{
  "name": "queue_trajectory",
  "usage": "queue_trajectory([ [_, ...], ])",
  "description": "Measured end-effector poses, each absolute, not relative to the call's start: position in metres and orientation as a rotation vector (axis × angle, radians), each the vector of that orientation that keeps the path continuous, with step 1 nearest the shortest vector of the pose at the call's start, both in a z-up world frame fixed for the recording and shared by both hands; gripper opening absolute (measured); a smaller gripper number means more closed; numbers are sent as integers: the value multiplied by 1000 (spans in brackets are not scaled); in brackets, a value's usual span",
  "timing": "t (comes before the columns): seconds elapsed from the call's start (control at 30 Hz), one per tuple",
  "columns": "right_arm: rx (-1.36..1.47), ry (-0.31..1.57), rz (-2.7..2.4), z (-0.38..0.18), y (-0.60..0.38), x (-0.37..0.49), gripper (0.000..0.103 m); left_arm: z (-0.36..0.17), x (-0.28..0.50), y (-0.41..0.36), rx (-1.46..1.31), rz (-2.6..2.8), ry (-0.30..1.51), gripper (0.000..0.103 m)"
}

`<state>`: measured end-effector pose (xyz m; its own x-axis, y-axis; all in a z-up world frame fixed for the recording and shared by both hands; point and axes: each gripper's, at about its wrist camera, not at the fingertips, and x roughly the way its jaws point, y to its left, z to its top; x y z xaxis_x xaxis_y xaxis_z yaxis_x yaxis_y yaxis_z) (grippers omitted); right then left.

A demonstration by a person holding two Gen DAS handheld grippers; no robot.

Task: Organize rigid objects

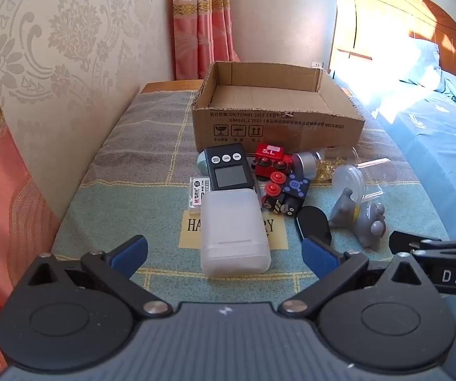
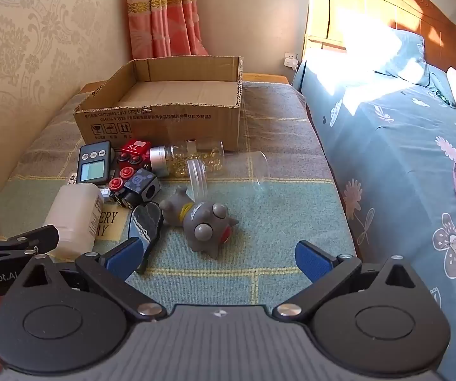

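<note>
Left gripper (image 1: 224, 252) spread wide, low over the blanket (image 1: 126, 209), fingers flanking a white plastic bottle (image 1: 234, 231) lying on its side, not touching it. Right gripper (image 2: 217, 258) likewise spread wide, holding nothing, just short of a grey toy figure (image 2: 201, 222) on its side. Between bottle and open cardboard box (image 1: 277, 117): black timer (image 1: 228, 170), red toy train (image 1: 270, 160), dark blue block (image 1: 296, 187), clear jar (image 2: 228, 171) tipped over.
</note>
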<state>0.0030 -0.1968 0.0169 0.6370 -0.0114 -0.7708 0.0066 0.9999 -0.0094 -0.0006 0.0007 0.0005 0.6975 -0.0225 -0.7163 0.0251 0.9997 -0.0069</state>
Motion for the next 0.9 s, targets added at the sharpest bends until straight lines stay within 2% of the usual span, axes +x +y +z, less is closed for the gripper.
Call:
queue_trajectory([
  [0.9, -5, 873, -8, 17, -197, 3, 103, -1, -1, -3, 16, -10, 831, 102],
])
